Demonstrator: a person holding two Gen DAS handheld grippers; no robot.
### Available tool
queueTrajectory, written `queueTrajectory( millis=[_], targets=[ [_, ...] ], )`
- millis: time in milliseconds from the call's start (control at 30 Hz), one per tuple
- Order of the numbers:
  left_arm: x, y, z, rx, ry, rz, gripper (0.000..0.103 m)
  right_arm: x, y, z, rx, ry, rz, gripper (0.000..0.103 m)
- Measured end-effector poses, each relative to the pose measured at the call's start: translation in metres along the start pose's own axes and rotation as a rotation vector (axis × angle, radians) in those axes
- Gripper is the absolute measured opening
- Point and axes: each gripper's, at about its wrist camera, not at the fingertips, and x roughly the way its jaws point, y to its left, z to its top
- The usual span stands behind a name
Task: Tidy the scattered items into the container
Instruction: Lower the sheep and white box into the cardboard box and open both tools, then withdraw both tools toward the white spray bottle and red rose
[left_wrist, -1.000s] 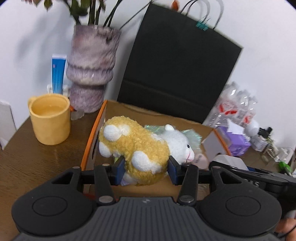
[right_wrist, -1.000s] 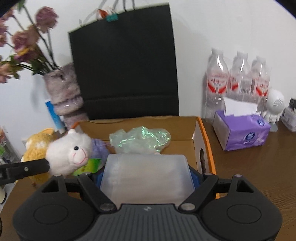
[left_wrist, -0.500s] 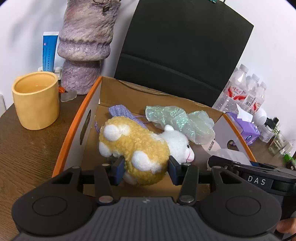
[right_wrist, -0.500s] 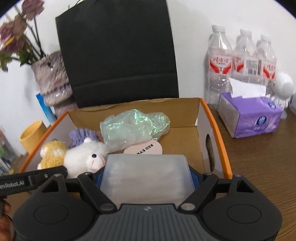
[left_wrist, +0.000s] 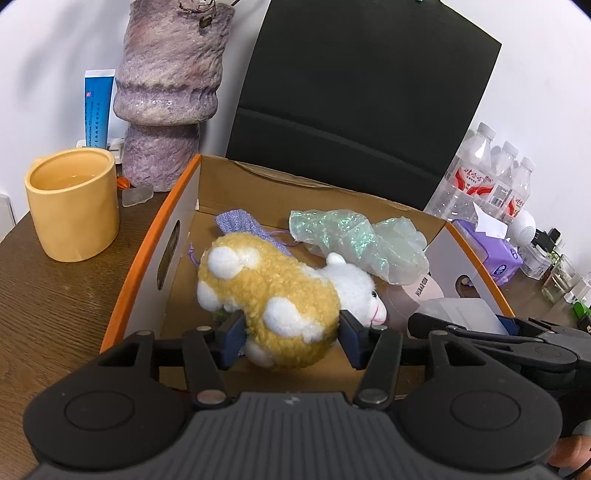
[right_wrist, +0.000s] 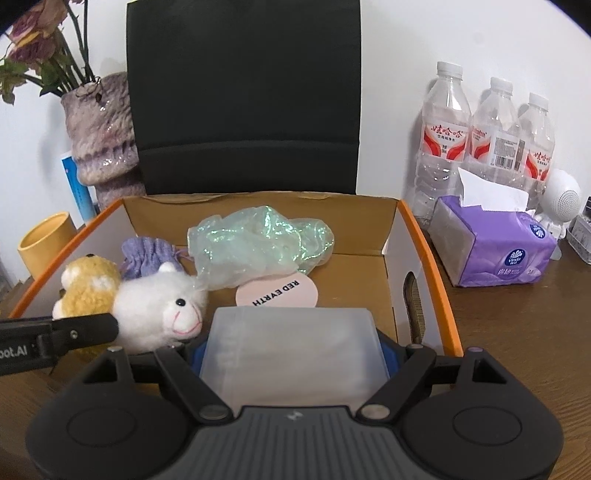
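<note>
Over the cardboard box (left_wrist: 155, 236) we held both grippers lower than a second before: then the vase and the black bag filled the views, and now the open inside of the box did. Our left gripper (left_wrist: 290, 338) had the plush sheep (left_wrist: 273, 295) between its blue pads, the yellow body in the gap and the white head to the right; its jaws were opening, though the pads still touched the fleece on both sides. The sheep hung low inside the box at its left wall, whether resting on the floor we could not tell. Our right gripper (right_wrist: 291, 354) was clamped wide on a frosted plastic case (right_wrist: 291, 347), unchanged in width, held over the near edge of the box.

We read "RED EARTH" upside down on a pink round pad (right_wrist: 277, 291) lying in the box, part of "bot.AI" on the left gripper's side in the right view, and "Vinda" on the purple tissue pack (right_wrist: 495, 258). The water bottles (right_wrist: 487, 140) bore red labels in Chinese script that we could not make out.

Also in the box lay an iridescent green bag (right_wrist: 258, 247) and a lilac knitted pouch (right_wrist: 147, 254). A yellow mug (left_wrist: 72, 203), a mottled vase (left_wrist: 170, 85), a blue tube (left_wrist: 98, 107) and a black paper bag (left_wrist: 354, 96) stood behind.
</note>
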Motion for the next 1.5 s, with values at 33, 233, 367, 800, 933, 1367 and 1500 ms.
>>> queueTrajectory(
  millis=[33, 233, 367, 800, 933, 1367, 1500],
  targets=[
    [0.0, 0.0, 0.0, 0.001, 0.0, 0.001, 0.055, 0.0, 0.0, 0.0, -0.001, 0.0, -0.001, 0.082],
    [0.0, -0.001, 0.0, 0.005, -0.003, 0.006, 0.059, 0.001, 0.001, -0.001, -0.008, 0.004, -0.005, 0.082],
    [-0.002, -0.002, -0.001, 0.006, -0.009, 0.009, 0.063, 0.001, -0.002, 0.0, 0.012, 0.0, -0.003, 0.082],
    [-0.018, -0.006, 0.001, 0.01, -0.077, 0.044, 0.098, -0.005, -0.005, 0.003, 0.041, -0.019, 0.019, 0.094],
    [-0.024, -0.008, 0.001, 0.014, -0.103, 0.054, 0.102, -0.012, -0.004, 0.005, 0.042, -0.037, 0.027, 0.103],
    [-0.072, -0.009, -0.007, -0.004, -0.193, 0.038, 0.103, -0.061, 0.001, 0.013, 0.043, -0.144, 0.057, 0.103],
    [-0.087, -0.01, -0.017, -0.003, -0.195, 0.027, 0.103, -0.085, 0.002, 0.009, 0.034, -0.183, 0.064, 0.103]
  ],
)
